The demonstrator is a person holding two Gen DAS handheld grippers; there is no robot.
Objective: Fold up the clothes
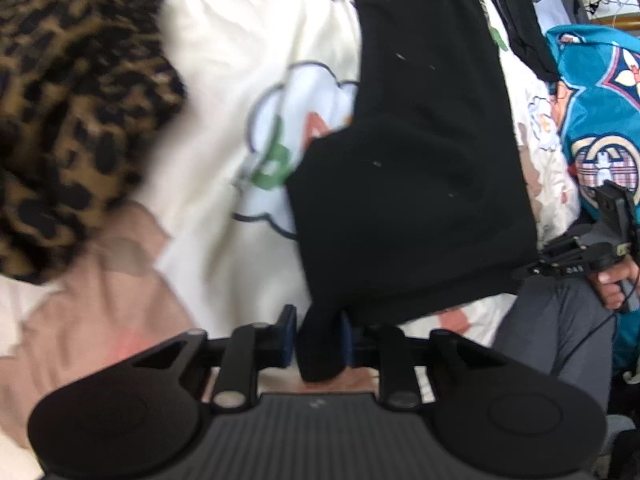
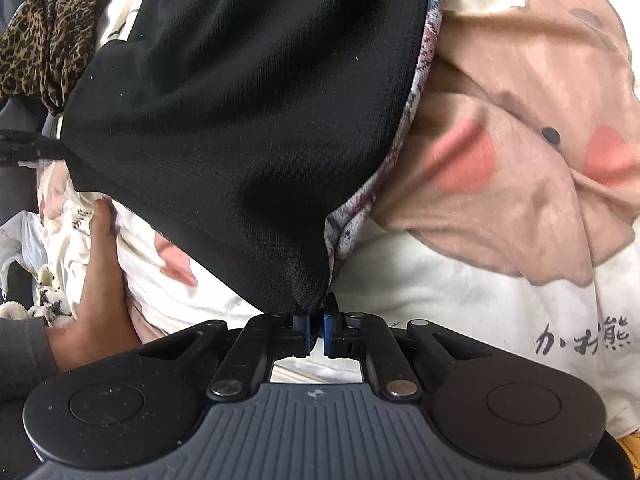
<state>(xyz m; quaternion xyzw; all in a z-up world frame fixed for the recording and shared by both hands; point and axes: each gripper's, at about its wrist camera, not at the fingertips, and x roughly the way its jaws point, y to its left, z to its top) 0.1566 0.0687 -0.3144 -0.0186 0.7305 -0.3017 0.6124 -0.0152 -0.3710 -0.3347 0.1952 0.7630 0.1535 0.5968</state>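
Note:
A black garment hangs stretched between my two grippers above a cream and pink printed bedsheet. My left gripper is shut on one bunched corner of it. My right gripper is shut on another corner, where a pale patterned inner side shows along the edge. The black garment fills the middle of the right wrist view. The right gripper also shows in the left wrist view at the garment's far edge.
A leopard-print garment lies on the sheet to the left, also seen in the right wrist view. A teal patterned cloth lies to the right. The person's forearm rests on the sheet.

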